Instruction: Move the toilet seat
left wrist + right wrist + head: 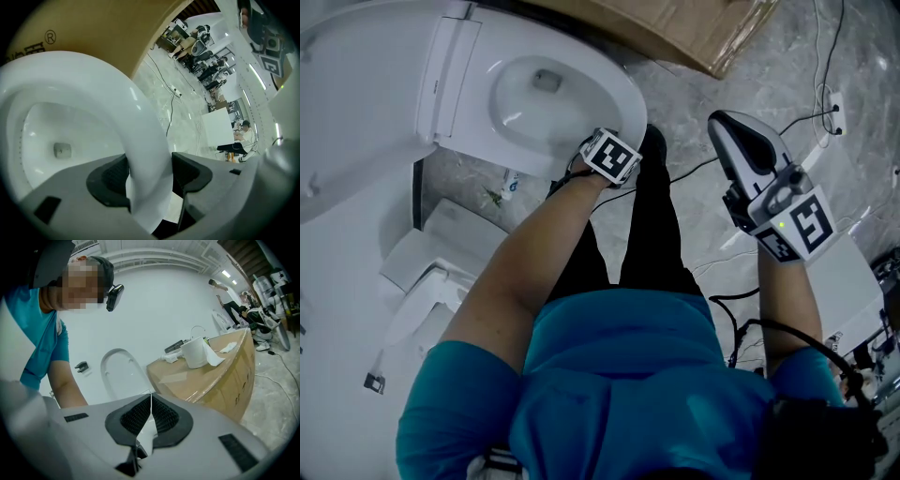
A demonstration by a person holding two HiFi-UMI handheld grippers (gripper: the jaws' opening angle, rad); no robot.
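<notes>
The white toilet point(539, 94) stands at the upper left of the head view, its seat ring point(614, 89) lying down on the bowl. My left gripper point(594, 142) is at the ring's front edge. In the left gripper view the seat ring point(140, 126) passes between the left gripper point(150, 174) jaws, which stand wide apart and open around it without squeezing. My right gripper point(724, 122) is held up at the right, away from the toilet. In the right gripper view the right gripper point(151, 395) is shut with nothing in it.
A cardboard box point(675, 28) stands behind the toilet. Cables point(825, 66) and a power strip point(836, 103) lie on the marble floor. A white box point(853, 281) is at the right, white toilet parts point(441, 253) at the lower left. The person's black-trousered legs point(652, 225) stand by the bowl.
</notes>
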